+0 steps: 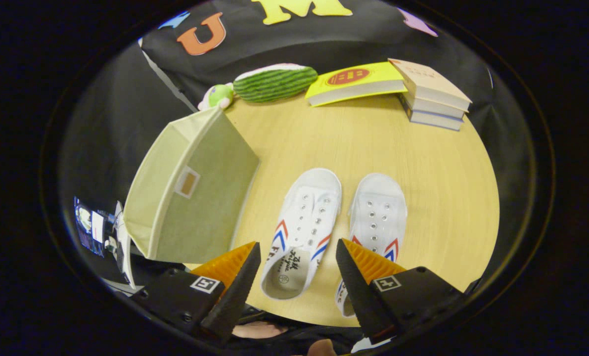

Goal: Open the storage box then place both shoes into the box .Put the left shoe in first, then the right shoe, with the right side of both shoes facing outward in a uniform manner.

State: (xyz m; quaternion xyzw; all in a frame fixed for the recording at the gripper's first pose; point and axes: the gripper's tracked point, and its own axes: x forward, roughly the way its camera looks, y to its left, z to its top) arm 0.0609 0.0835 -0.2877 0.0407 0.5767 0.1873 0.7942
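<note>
— How's the gripper (298, 257) sitting?
— Above the table (437, 163), fingers spread apart, holding nothing. The left shoe (301, 230) lies between them.
— And the right shoe (377, 212)?
— Just beside the left shoe; one finger covers its heel.
— The storage box (190, 193)?
— On the left shoe's other side; its inside can't be made out.

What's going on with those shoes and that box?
Someone is holding a claw above a round wooden table. The claw is open and holds nothing. Two white shoes sit side by side on the table, one showing between the claw's fingers. A green cloth storage box stands beside them. Neither shoe is in the box yet. Books and a watermelon toy lie further back.
</note>
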